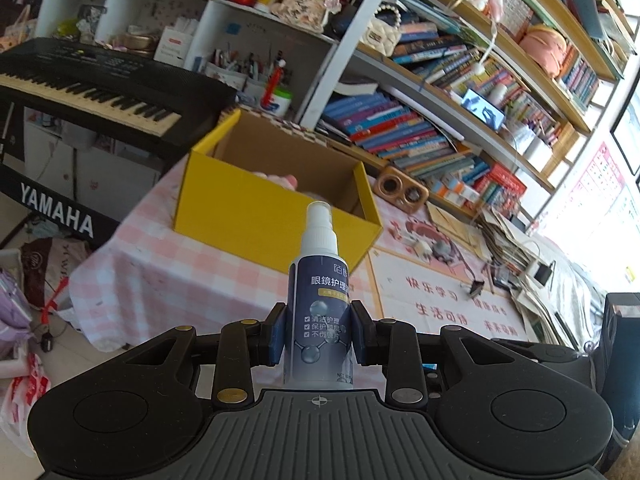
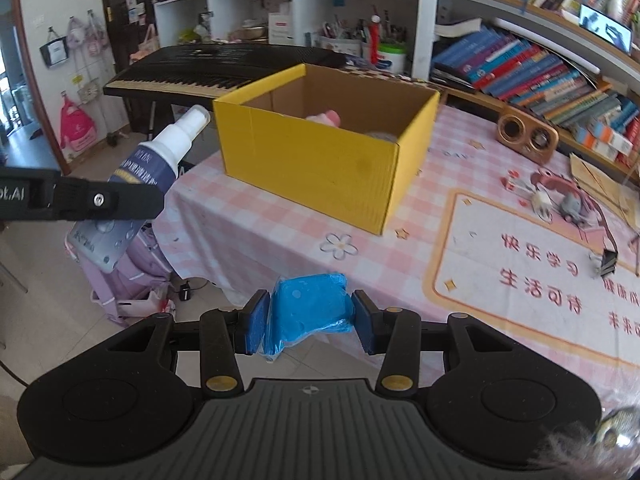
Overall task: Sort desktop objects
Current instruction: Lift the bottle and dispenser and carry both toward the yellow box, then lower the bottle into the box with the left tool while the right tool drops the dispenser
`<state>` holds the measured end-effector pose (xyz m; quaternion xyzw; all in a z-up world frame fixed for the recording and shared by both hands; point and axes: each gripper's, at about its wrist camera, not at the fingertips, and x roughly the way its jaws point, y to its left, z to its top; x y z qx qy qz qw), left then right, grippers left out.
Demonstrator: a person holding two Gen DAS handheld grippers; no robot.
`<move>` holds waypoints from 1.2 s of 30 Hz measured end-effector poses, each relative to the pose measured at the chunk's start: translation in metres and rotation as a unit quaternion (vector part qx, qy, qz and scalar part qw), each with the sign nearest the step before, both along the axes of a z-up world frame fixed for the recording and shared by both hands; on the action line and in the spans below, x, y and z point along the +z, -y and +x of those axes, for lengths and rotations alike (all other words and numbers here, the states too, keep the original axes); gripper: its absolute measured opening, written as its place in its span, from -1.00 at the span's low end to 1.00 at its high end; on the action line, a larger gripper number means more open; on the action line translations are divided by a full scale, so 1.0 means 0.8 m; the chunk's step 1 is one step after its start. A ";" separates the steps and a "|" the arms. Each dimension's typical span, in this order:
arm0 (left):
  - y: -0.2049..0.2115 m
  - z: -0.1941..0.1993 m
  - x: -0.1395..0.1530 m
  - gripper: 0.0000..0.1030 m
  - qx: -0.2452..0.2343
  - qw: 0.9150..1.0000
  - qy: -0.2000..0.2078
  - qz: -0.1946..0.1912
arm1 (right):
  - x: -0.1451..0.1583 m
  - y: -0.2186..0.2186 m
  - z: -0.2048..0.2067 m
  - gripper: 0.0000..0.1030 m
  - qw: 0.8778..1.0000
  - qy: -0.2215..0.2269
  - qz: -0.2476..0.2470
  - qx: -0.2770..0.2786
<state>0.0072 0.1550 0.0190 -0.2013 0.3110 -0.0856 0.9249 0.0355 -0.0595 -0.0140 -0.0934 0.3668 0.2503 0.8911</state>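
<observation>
Pink-and-white checked cloth (image 2: 224, 216) is spread over the table, with a printed mat (image 2: 532, 280) laid on its right part. Crowded bookshelves (image 1: 460, 92) are set behind the table, a black keyboard (image 1: 100, 84) is stood off its far left corner, and bags are piled on the tiled floor (image 2: 48, 280) below the near edge. A yellow cardboard box (image 2: 320, 164) is placed open-topped near the table's left edge, and something pink (image 2: 326, 117) is seen inside it. A spray bottle (image 1: 320, 300) with a dark blue label and a white nozzle is clamped upright between the pads of the left gripper (image 1: 320, 338) and is held in the air short of the box. A blue plastic-wrapped packet (image 2: 310, 310) is squeezed between the pads of the right gripper (image 2: 310, 322) above the table's near edge. In the right wrist view the bottle is seen tilted out past the table's left edge, over the floor. A wooden case with two round holes (image 2: 526, 136) is set right of the box, and small clutter (image 2: 560, 204) is scattered further right. Bare cloth is left between the box and the near edge.
</observation>
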 end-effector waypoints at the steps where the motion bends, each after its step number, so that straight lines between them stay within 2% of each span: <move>1: -0.001 0.002 0.001 -0.40 0.002 1.000 0.002 0.001 | 0.001 -0.001 0.002 -0.18 1.000 0.002 0.001 0.001; 11: -0.001 0.041 0.014 -0.40 0.001 1.000 0.018 0.002 | 0.027 -0.007 0.044 -0.18 0.999 0.035 0.024 0.010; 24: 0.004 0.159 0.037 -0.40 -0.001 0.999 0.041 0.036 | 0.049 -0.014 0.165 -0.18 0.997 0.061 0.037 0.019; 30: 0.008 0.225 0.033 -0.40 -0.008 0.998 0.032 0.059 | 0.048 -0.032 0.232 -0.18 0.997 0.065 0.020 0.046; 36: 0.004 0.294 0.022 -0.40 -0.010 0.996 0.009 0.090 | 0.031 -0.061 0.296 -0.18 0.993 0.059 -0.034 0.094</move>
